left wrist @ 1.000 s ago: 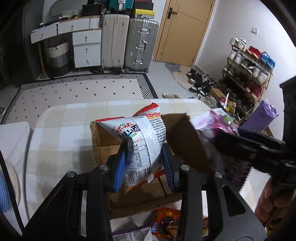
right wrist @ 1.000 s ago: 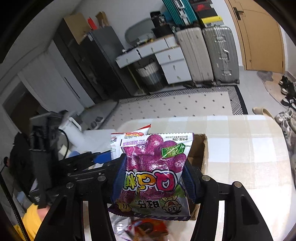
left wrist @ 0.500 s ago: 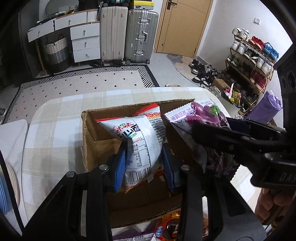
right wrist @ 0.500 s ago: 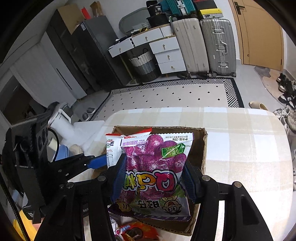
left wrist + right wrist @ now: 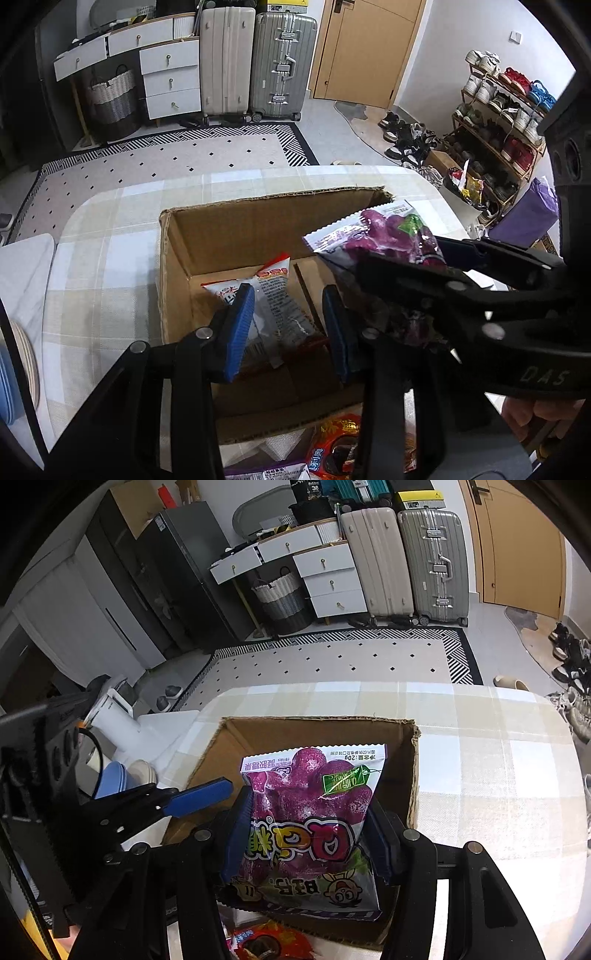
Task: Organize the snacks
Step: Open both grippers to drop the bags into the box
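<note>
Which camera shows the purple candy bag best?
The right wrist view: the purple candy bag faces the lens, clamped in the right gripper. The left wrist view shows it edge-on over the cardboard box.

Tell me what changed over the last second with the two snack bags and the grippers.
The left gripper opened and released the white snack bag, which dropped into the cardboard box. The right gripper moved over the box. It still clamps the purple candy bag.

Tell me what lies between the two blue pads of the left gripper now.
In the left wrist view, the white snack bag lies in the cardboard box, in the gap of the open left gripper; neither pad seems to press it.
</note>
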Demonstrator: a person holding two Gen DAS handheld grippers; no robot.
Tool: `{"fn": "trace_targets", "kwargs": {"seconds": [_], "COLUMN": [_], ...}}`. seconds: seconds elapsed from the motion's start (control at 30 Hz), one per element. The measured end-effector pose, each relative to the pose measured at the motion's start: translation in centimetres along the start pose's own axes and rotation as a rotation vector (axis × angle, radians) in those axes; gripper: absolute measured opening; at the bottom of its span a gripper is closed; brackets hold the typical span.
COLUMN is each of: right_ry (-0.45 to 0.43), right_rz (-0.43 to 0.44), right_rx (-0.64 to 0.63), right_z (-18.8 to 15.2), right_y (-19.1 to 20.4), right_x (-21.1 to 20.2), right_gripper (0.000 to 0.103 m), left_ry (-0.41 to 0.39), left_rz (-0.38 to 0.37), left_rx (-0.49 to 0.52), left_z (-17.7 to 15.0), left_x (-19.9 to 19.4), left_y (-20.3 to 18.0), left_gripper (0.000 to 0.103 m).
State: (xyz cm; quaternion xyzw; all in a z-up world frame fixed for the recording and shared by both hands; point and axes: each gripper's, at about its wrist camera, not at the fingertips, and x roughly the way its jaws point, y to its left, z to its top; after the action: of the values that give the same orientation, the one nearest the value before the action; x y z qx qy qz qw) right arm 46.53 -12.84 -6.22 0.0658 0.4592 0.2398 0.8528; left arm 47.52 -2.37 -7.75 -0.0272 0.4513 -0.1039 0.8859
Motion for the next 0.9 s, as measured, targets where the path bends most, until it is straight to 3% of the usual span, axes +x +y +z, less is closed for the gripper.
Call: {"fn": "trace_targets", "kwargs": {"seconds": [0.27, 0.4, 0.5, 0.73, 0.9], "right_ry": [0.038, 0.031, 0.02, -0.04, -0.126], "right_rz": [-0.001, -0.025, -0.033, -0.015, 0.017], "right_rx": [0.019, 0.011, 0.019, 0.021, -0.004], "right_z": [-0.1, -0.2, -0.3, -1.0, -2.4], "right_y": [-0.7, -0.7, -1.0, -0.4, 1.2], "right_x": [1.3, 1.2, 0.6, -4.1, -10.1], "right_gripper": [0.058, 0.066, 0.066, 0.066, 0.066], "left_ry": [0.02, 0.025, 0.021, -0.002, -0.065], "left_rz": [0.005, 0.003, 0.002, -0.004, 0.005], "left_rx": [-0.026, -0.034, -0.046, -0.065, -0.061], "left_z": [-1.3, -1.8, -2.1, -3.5, -4.9], "left_x": [-0.7, -0.7, -1.2, -4.7, -9.6], "left_y": [1.1, 1.1, 1.4, 1.3, 0.2], "left_gripper": [0.036, 0.039, 0.041, 0.046, 0.058]}}
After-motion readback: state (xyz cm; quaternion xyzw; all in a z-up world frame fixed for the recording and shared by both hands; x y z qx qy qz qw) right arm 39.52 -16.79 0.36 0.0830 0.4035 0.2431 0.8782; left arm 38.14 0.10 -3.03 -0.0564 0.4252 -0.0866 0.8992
